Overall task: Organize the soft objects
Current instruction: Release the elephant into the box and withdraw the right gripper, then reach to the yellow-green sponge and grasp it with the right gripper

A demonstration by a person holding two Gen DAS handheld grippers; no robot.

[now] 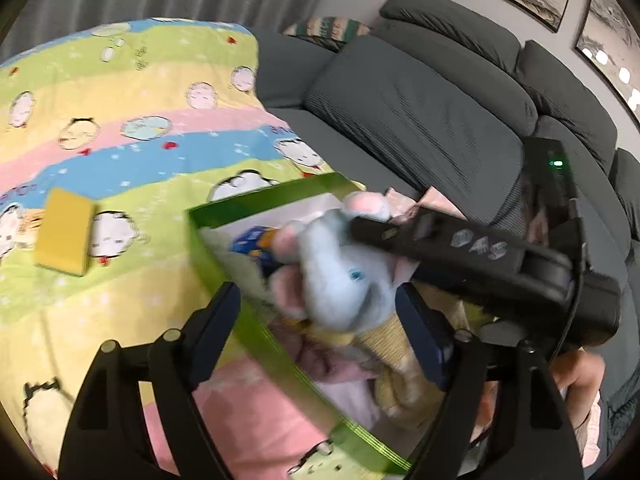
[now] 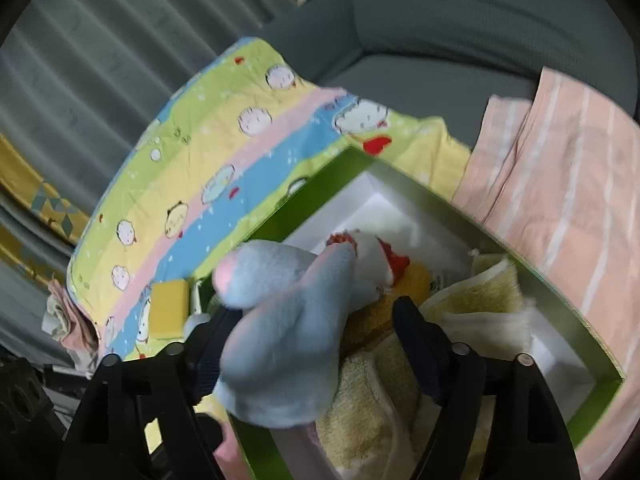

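My left tongs (image 1: 320, 320) and right tongs (image 2: 308, 344) gape wide around the blue plush elephant (image 1: 344, 276), gripping nothing. It sits over my green box (image 2: 560, 308), atop 2 yellow towels (image 2: 472, 312).

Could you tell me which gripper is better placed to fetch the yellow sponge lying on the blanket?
Left, probably. In its view the yellow sponge lies in the open just beyond its open left gripper; from the right gripper it sits past the green box.
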